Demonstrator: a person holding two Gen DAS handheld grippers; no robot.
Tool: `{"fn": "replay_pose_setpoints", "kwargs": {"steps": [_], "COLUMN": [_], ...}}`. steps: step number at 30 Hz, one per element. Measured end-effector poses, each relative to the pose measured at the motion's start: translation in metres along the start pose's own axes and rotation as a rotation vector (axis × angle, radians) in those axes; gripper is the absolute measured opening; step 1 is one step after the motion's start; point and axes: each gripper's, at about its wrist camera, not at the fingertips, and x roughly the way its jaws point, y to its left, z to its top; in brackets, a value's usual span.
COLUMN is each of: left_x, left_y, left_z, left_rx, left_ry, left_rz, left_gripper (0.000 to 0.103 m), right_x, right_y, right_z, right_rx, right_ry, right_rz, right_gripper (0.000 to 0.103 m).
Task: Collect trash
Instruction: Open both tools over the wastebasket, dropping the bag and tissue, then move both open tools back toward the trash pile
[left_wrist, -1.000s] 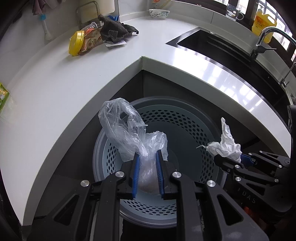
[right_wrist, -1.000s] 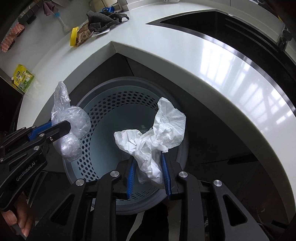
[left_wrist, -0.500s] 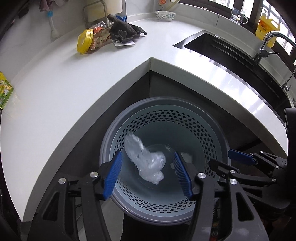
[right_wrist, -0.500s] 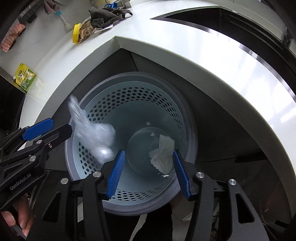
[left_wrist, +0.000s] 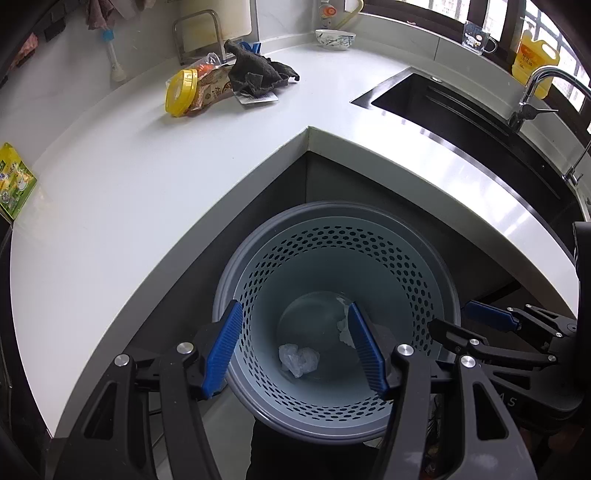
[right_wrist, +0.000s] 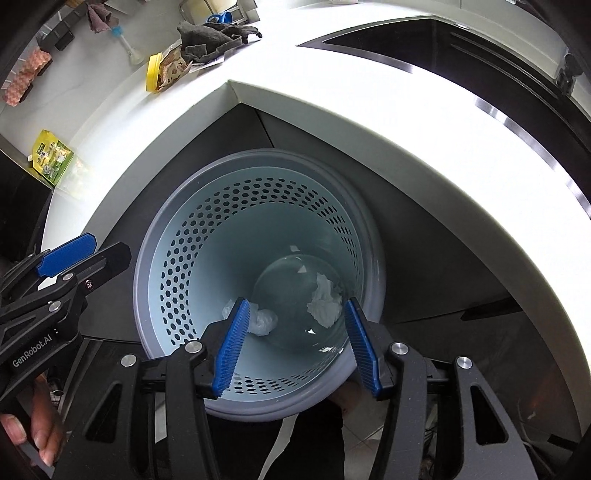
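A grey perforated trash bin stands on the floor in the counter's inner corner; it also shows in the right wrist view. A crumpled clear plastic bag and a crumpled white tissue lie on its bottom. My left gripper hangs open and empty over the bin. My right gripper is open and empty over the bin too, to the right of the left one.
On the white counter lie a yellow-lidded container with a snack packet, a dark cloth and a green packet. A bowl, a dark sink with a tap, a mug and a yellow bottle are at the back right.
Both grippers opened and let go. The plastic bag and the tissue fell and now lie on the bin's bottom. Both grippers stay above the bin.
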Motion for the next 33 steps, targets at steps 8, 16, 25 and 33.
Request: {"fn": "replay_pose_setpoints", "kwargs": {"steps": [8, 16, 25, 33], "left_x": [-0.022, -0.048, -0.079, -0.09], "left_y": [0.004, 0.012, 0.019, 0.017], "left_z": [0.011, 0.02, 0.031, 0.038], "left_rx": [-0.02, -0.061, -0.111, -0.124], "left_ry": [-0.057, -0.123, -0.189, -0.209], "left_rz": [0.018, 0.055, 0.088, 0.114], "left_gripper": [0.062, 0.069, 0.074, 0.079], "right_x": [-0.018, -0.037, -0.062, -0.072], "right_y": [0.005, 0.014, 0.02, 0.02], "right_z": [0.008, 0.022, 0.042, 0.053], "right_rx": [-0.026, -0.063, -0.096, -0.118], "right_ry": [-0.031, -0.079, -0.147, -0.184], "right_rz": [0.007, 0.021, 0.04, 0.069], "right_gripper": [0.052, 0.053, 0.055, 0.056]}}
